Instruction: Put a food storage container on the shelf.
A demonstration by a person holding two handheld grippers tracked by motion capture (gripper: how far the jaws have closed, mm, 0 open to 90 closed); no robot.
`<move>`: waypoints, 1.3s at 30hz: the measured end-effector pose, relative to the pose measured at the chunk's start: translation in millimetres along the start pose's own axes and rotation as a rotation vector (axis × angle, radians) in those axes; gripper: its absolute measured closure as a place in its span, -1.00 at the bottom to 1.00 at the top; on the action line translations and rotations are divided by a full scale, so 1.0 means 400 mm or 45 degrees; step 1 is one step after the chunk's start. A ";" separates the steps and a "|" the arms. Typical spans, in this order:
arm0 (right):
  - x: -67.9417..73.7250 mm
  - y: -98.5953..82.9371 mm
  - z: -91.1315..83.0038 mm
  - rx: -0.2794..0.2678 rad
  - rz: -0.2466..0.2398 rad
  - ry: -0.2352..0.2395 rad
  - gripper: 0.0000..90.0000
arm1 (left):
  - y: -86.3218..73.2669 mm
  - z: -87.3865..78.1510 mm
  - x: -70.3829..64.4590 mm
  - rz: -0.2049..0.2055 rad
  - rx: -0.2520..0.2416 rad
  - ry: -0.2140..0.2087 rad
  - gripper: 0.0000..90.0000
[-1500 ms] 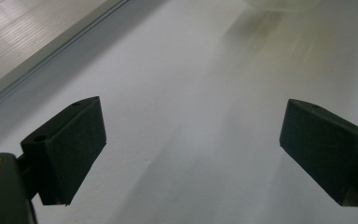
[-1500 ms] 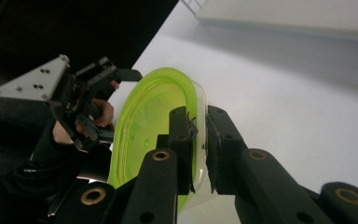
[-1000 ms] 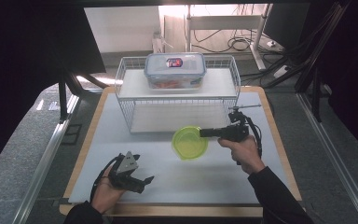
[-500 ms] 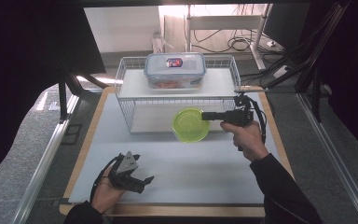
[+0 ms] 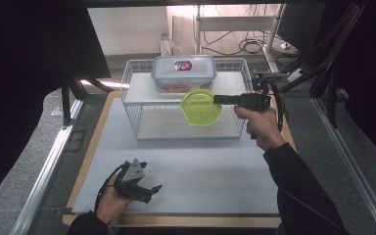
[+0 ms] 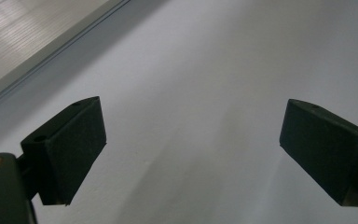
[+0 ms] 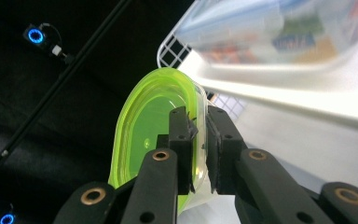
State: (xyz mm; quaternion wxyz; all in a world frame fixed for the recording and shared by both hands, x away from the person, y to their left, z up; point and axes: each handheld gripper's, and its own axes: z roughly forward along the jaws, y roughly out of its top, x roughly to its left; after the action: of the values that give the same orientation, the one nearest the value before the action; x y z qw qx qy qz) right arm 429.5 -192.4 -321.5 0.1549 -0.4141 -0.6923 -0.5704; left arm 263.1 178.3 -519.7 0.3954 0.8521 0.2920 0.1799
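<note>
1. Here the right tool is clamped on the rim of a lime-green plastic bowl, held tilted in the air in front of the white wire rack.
2. A clear lidded food container sits on the rack's top shelf.
3. The left tool rests low over the counter, jaws spread apart, holding nothing.

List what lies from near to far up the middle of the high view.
Left gripper → bare white mat → green bowl held by the right gripper → clear lidded container on the wire rack.
</note>
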 end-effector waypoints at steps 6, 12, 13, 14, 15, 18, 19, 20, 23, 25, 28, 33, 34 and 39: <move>0.026 0.058 0.000 -0.042 -0.016 -0.031 0.82 | 0.000 0.000 0.000 -0.004 -0.005 -0.003 -0.85; 0.051 0.118 0.007 -0.104 -0.029 -0.082 0.82 | 0.000 -0.002 0.000 -0.007 -0.007 -0.004 -0.85; 0.053 0.124 0.009 -0.117 -0.032 -0.088 0.82 | 0.000 -0.002 0.000 -0.006 -0.007 -0.004 -0.85; 0.055 0.132 0.011 -0.128 -0.032 -0.097 0.82 | 0.000 -0.003 0.000 -0.006 -0.008 -0.004 -0.85; 0.056 0.140 0.014 -0.140 -0.030 -0.102 0.82 | 0.000 -0.003 0.000 -0.006 -0.009 -0.004 -0.85; 0.060 0.162 0.023 -0.175 -0.019 -0.122 0.82 | 0.000 -0.003 0.000 -0.005 -0.009 -0.005 -0.84; 0.062 0.169 0.027 -0.183 -0.014 -0.131 0.82 | 0.000 -0.003 0.000 -0.005 -0.010 -0.007 -0.84; 0.063 0.177 0.033 -0.196 -0.012 -0.140 0.82 | 0.000 -0.004 0.000 -0.005 -0.010 -0.007 -0.85; 0.067 0.195 0.047 -0.224 0.004 -0.168 0.82 | 0.000 -0.005 0.000 -0.003 -0.012 -0.008 -0.85; 0.069 0.207 0.060 -0.239 0.010 -0.195 0.82 | 0.000 -0.005 -0.001 -0.003 -0.013 -0.009 -0.84; 0.072 0.224 0.080 -0.266 0.016 -0.242 0.82 | 0.000 -0.005 -0.001 -0.003 -0.014 -0.013 -0.84; 0.072 0.249 0.119 -0.301 0.038 -0.303 0.82 | 0.000 -0.007 -0.001 -0.002 -0.019 -0.012 -0.84; 0.071 0.254 0.127 -0.306 0.044 -0.314 0.82 | 0.000 -0.008 -0.001 -0.002 -0.021 -0.013 -0.84; 0.065 0.271 0.162 -0.334 0.074 -0.341 0.82 | 0.000 -0.007 -0.001 -0.002 -0.022 -0.018 -0.84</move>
State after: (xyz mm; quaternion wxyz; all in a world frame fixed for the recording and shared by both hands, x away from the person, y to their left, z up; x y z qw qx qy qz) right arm 511.7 -122.0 -251.3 0.0226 -0.5226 -0.6143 -0.5908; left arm 261.1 179.6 -518.0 0.4049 0.8497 0.2881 0.1760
